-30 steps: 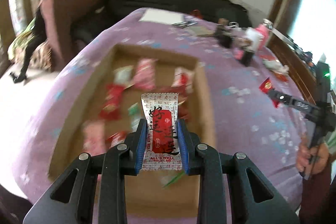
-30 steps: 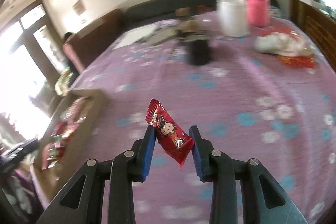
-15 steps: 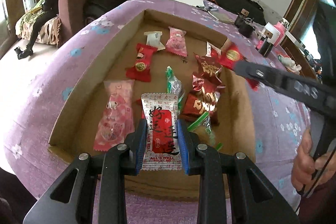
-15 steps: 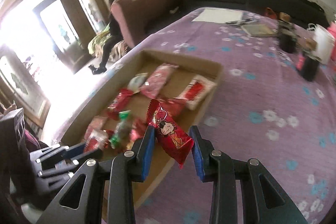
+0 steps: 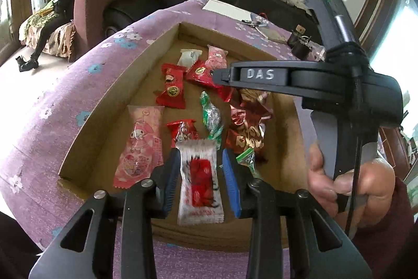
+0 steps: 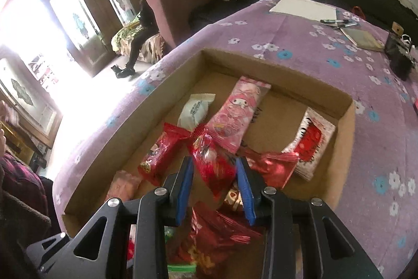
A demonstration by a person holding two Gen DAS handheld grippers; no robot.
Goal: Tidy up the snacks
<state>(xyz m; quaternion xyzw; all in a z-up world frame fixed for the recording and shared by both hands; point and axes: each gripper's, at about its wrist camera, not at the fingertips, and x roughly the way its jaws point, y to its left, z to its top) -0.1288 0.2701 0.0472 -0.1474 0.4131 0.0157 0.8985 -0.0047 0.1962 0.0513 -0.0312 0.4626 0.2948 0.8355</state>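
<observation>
Cardboard tray (image 5: 109, 119) on a purple flowered tablecloth (image 5: 52, 106), holding a scatter of wrapped snacks: pink cartoon packet (image 5: 139, 145), red round-emblem candy (image 5: 171, 90), green twist candy (image 5: 211, 119), white packet (image 5: 188, 56) near the far wall. Left gripper (image 5: 201, 181) above the tray's near edge, jaws opening, white-and-red snack packet (image 5: 199, 182) blurred between the blue pads and apparently clear of both. Right gripper (image 6: 215, 187) over the tray's middle, pinching a red cartoon candy (image 6: 213, 161) by its sides, tilted, above the pile. Right hand (image 5: 365, 184) gripping its handle, seen at the left camera's right edge.
</observation>
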